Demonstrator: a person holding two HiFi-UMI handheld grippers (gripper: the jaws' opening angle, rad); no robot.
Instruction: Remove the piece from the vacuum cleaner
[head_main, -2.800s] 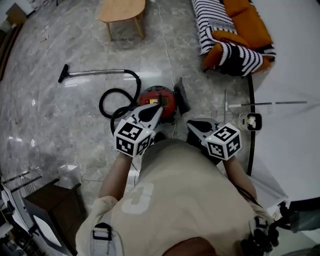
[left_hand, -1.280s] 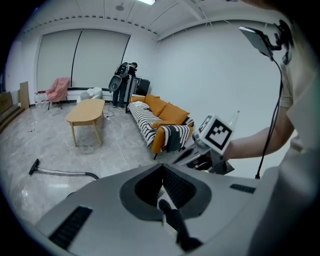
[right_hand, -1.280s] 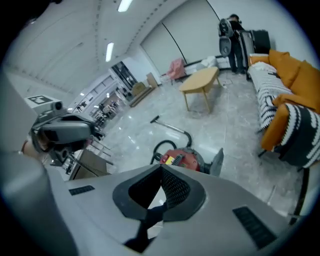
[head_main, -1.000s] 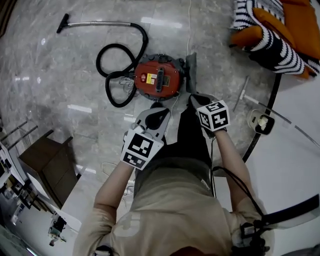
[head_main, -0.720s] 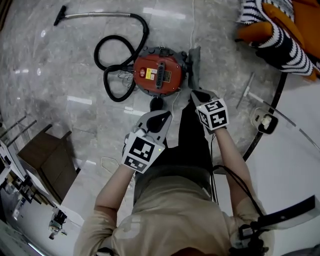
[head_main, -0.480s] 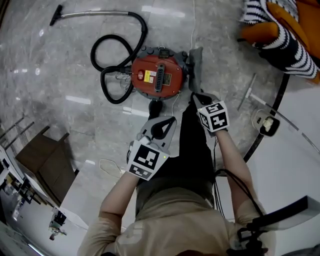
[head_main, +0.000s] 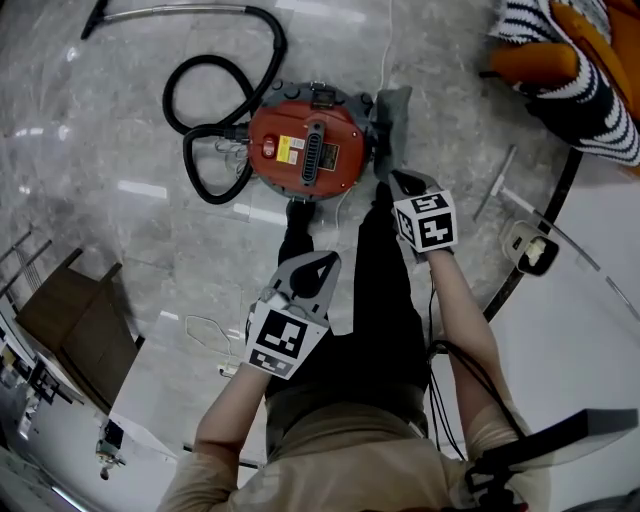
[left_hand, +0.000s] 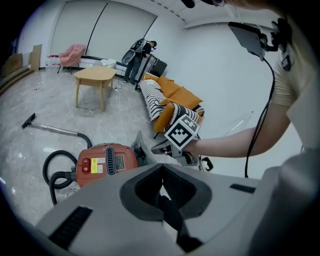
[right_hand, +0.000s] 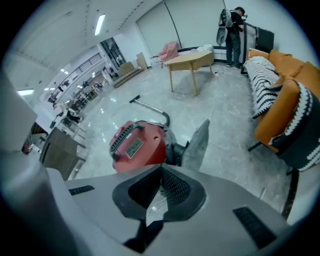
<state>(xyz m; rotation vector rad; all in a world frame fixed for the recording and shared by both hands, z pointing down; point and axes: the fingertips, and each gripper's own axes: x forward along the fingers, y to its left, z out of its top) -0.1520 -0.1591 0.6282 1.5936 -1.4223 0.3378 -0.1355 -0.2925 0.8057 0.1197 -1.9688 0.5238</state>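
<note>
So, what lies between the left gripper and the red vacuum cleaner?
The person's black-clad foot lies between left gripper and vacuum cleaner; the head view shows it.

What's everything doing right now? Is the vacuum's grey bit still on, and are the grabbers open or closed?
vacuum cleaner: standing on the floor.
grey piece: still attached at the vacuum cleaner's side, not gripped.
hose: plugged into the vacuum cleaner, looped on the floor.
left gripper: shut, empty, short of the vacuum cleaner.
right gripper: shut, empty, near the grey piece.

Beige T-shirt (head_main: 340, 450), black trousers (head_main: 385, 300); grey left gripper (head_main: 325, 259), right gripper (head_main: 396, 179), black-white marker cubes (head_main: 277, 345); black cable (head_main: 437, 352).
</note>
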